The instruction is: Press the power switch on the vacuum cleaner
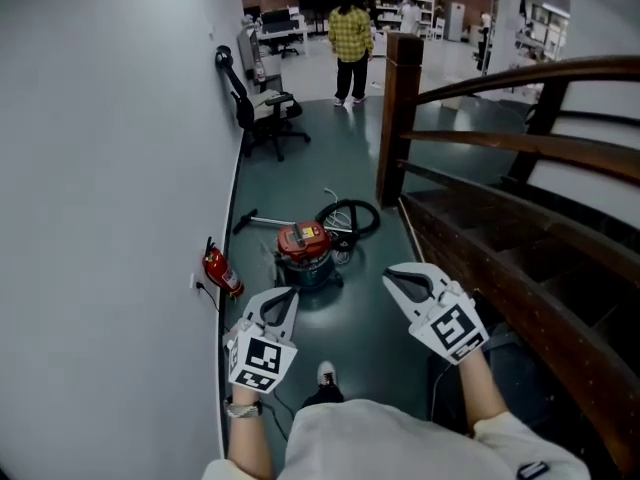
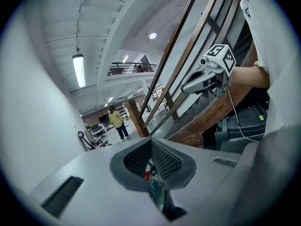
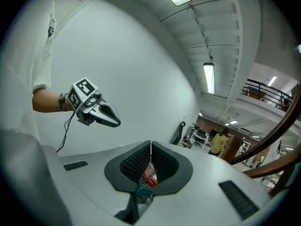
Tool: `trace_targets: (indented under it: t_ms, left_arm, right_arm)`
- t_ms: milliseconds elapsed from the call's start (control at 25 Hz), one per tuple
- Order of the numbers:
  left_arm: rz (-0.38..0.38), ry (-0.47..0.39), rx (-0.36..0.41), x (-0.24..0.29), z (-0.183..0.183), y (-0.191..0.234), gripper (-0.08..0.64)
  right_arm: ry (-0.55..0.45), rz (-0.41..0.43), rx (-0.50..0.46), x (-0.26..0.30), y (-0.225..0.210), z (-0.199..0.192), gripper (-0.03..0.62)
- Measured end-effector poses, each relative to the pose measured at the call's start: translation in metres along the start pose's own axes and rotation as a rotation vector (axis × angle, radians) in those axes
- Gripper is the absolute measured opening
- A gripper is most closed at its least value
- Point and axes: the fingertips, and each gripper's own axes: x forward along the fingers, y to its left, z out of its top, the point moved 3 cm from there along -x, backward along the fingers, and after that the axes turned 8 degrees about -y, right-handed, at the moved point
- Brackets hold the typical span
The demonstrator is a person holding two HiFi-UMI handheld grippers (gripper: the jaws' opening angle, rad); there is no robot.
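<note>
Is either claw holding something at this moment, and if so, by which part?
Nothing is held. The left claw and the right claw are both shut and empty. The red vacuum cleaner stands ahead of them, untouched.

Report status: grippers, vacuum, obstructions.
Left gripper and right gripper shut, empty, in the air. Vacuum cleaner on floor ahead, untouched. Hose behind it, not in the way.
</note>
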Motion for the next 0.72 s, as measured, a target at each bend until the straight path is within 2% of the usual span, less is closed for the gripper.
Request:
trace_targets:
  t_ms: [240, 720]
  left_arm:
    - [-0.012, -0.019, 0.003, 0.043, -0.002, 0.057, -0.002]
    - [-0.004, 0.009, -0.04, 0.08, -0.033, 0.114, -0.002]
  right_arm:
    - [0.012, -0.022, -0.015, 0.058, -0.04, 0.0, 0.031]
    - [0.057, -0.043, 0.028, 0.116, -0.078, -0.021, 0.031]
